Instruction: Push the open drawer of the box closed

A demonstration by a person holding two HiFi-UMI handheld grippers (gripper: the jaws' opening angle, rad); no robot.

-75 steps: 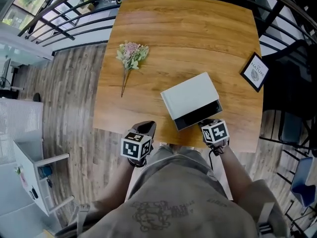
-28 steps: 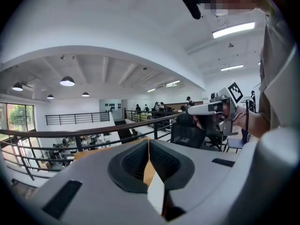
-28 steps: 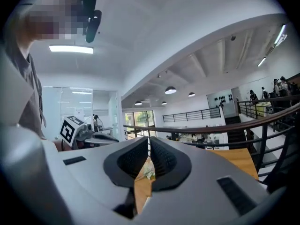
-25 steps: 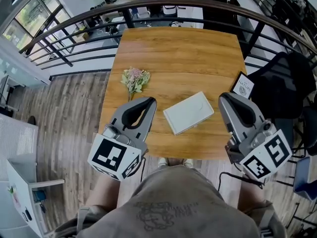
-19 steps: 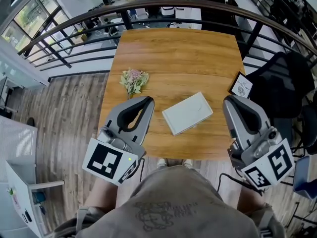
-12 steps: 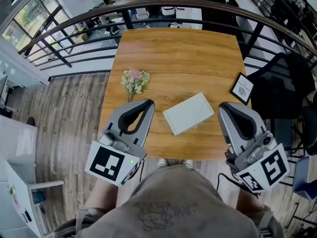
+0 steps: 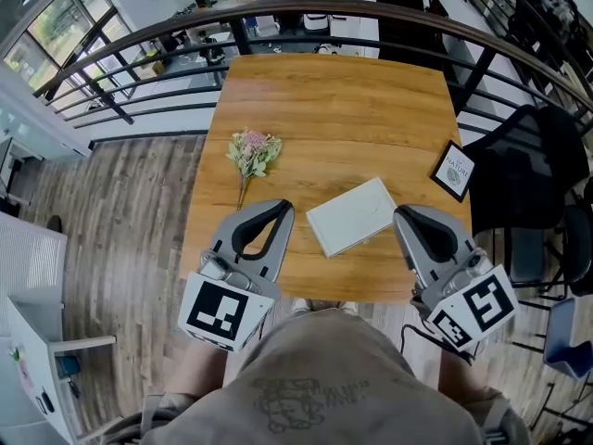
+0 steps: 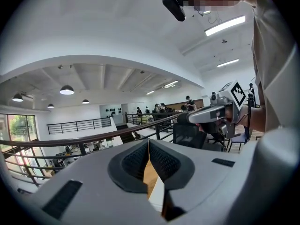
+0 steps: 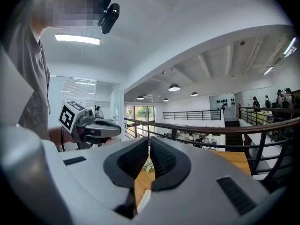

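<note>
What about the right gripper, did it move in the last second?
Yes. In the head view the right gripper has slid left, away from the small picture frame and closer to the white box.

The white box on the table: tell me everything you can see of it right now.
The white box is a flat, plain rectangular case with a smooth matte top; its material is unclear. It lies flat on the wooden table, near the person's edge and turned askew to it. In the head view no drawer sticks out, and its near side looks flush. Only the table touches it. The left gripper and right gripper flank it, clear of it, both shut and empty.
</note>
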